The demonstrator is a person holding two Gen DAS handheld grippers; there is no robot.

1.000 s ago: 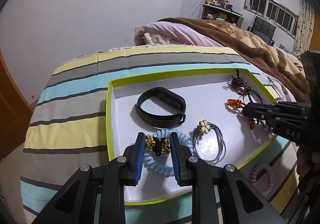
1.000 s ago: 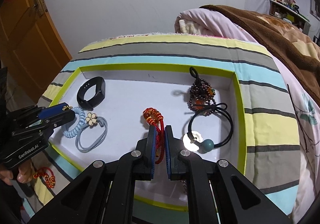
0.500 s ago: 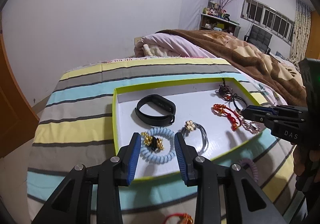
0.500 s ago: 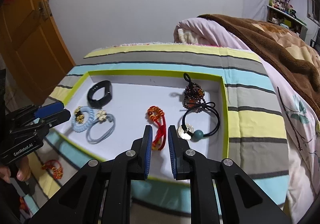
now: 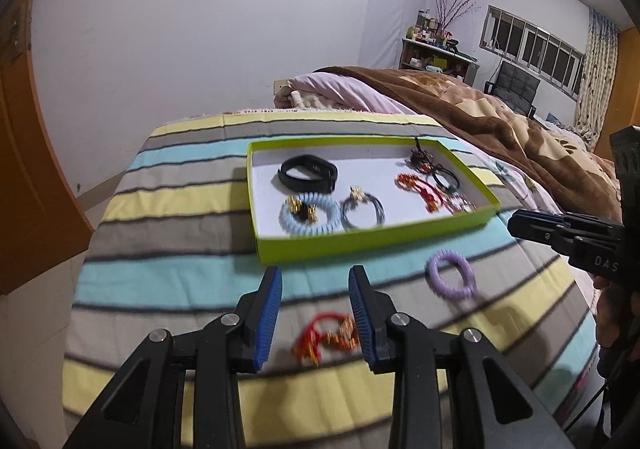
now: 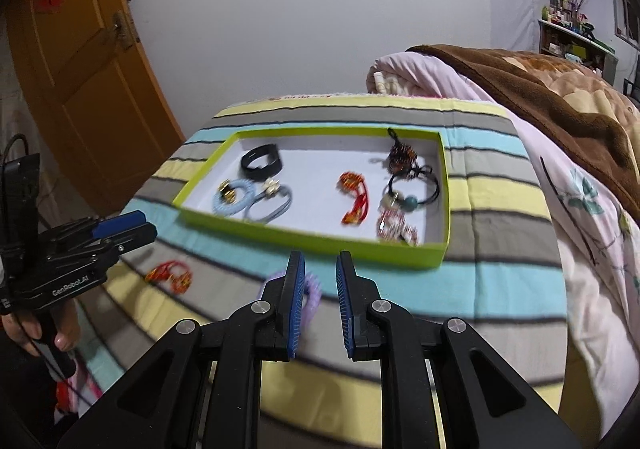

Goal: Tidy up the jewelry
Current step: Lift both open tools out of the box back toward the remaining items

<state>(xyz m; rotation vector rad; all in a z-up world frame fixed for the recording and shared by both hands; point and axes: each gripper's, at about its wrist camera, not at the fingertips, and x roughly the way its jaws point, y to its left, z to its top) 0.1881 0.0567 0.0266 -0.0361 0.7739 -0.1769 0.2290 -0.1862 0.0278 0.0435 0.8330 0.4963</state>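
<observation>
A green box (image 5: 372, 237) with a white floor lies on the striped bedspread. In it lie a black band (image 5: 308, 171), a pale blue coil tie with gold beads (image 5: 306, 213), a grey flower tie (image 5: 362, 211), a red bead bracelet (image 5: 420, 189) and dark bead pieces (image 5: 424, 159). My left gripper (image 5: 316, 277) is open, in front of the box and over a red-and-gold bracelet (image 5: 328, 333) on the cover. A purple coil tie (image 5: 452, 273) lies to its right. My right gripper (image 6: 320, 263) is open a little and empty, with the purple coil tie (image 6: 312, 289) partly behind its left finger.
A brown blanket (image 6: 560, 109) and a pink quilt (image 6: 412, 73) are heaped at the back right of the bed. A wooden door (image 6: 80, 61) stands to the left. A hand (image 6: 36, 329) holds the left gripper's handle. Shelves and a chair stand far back by the windows.
Both grippers have opened and drawn back out of the box. The left let go of the blue coil tie, the right of the red bead bracelet; both pieces stay in the box.
</observation>
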